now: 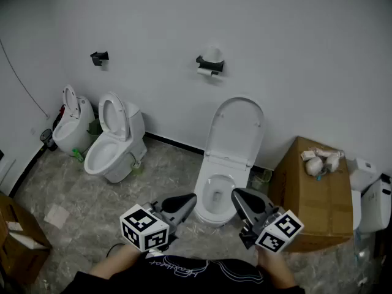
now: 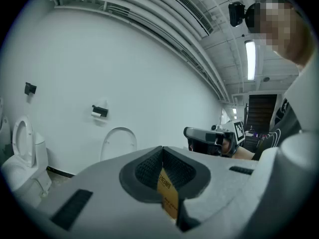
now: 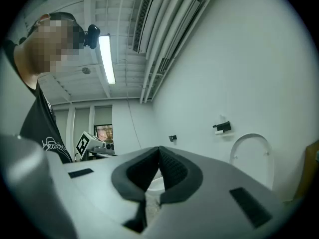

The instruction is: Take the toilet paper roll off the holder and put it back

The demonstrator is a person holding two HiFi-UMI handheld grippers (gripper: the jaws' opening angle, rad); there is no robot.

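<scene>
**Holding both grippers shut, well short of the roll**

I am standing back from the wall [image 1: 294, 54] and looking down across a marbled floor [image 1: 79, 195]. At far left, two toilets are sitting side by side against the wall, the corner toilet [image 1: 73, 124] and its neighbour [image 1: 113, 143], both with seats raised. Above them a small black bracket [image 1: 99, 57] is sticking out of the wall.

I am carrying the left gripper [image 1: 193, 196] low in front of me, roughly level and facing the wall. Its jaws are resting together, clamping nothing; only a tan printed label is showing in the slit behind the pads.

Higher up, near the middle of the wall, the holder [image 1: 210, 63] is carrying the roll [image 1: 206, 71], which is still hanging in place. Both grippers are staying well apart from it. Right below it the middle toilet [image 1: 215, 198] is standing with its lid [image 1: 236, 127] leaning against the wall.

I am keeping the right gripper [image 1: 234, 193] just beside the left one, level, its jaws likewise pressing together and empty.

Further right a box [image 1: 312, 204] is sitting on the floor, with pale bundles [image 1: 321, 161] lying on top.
</scene>
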